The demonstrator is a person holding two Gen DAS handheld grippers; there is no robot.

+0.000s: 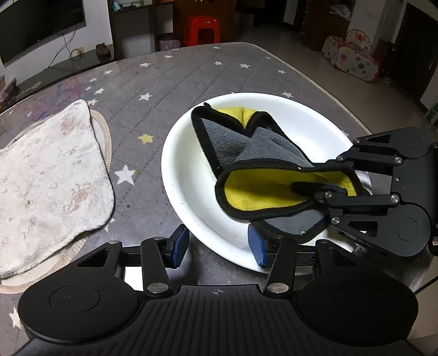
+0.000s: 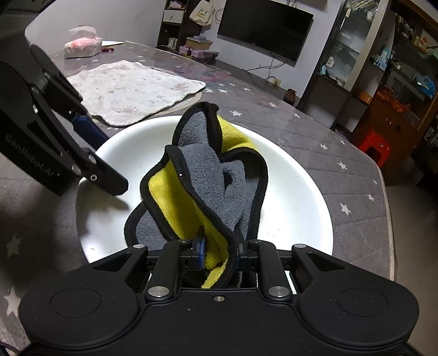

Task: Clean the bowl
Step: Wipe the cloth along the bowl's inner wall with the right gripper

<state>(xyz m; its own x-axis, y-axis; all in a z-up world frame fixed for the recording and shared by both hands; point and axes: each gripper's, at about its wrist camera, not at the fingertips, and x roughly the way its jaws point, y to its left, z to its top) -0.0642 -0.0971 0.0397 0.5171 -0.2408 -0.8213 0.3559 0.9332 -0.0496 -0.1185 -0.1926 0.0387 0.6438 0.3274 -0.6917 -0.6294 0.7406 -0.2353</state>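
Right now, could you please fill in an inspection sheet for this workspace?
Surface: table under a grey quilted cover with stars.
Job's things: white bowl on the table; grey and yellow cloth draped inside it.
Clutter: pale towel on a round mat beside the bowl; tissue pack at the far end.
Grippers: right gripper shut on the cloth; left gripper astride the bowl's near rim, whether its pads press cannot be told.
Cables: wires below the wall television.
Surroundings: red stool, shelves, glass cabinet, spotted play tent.
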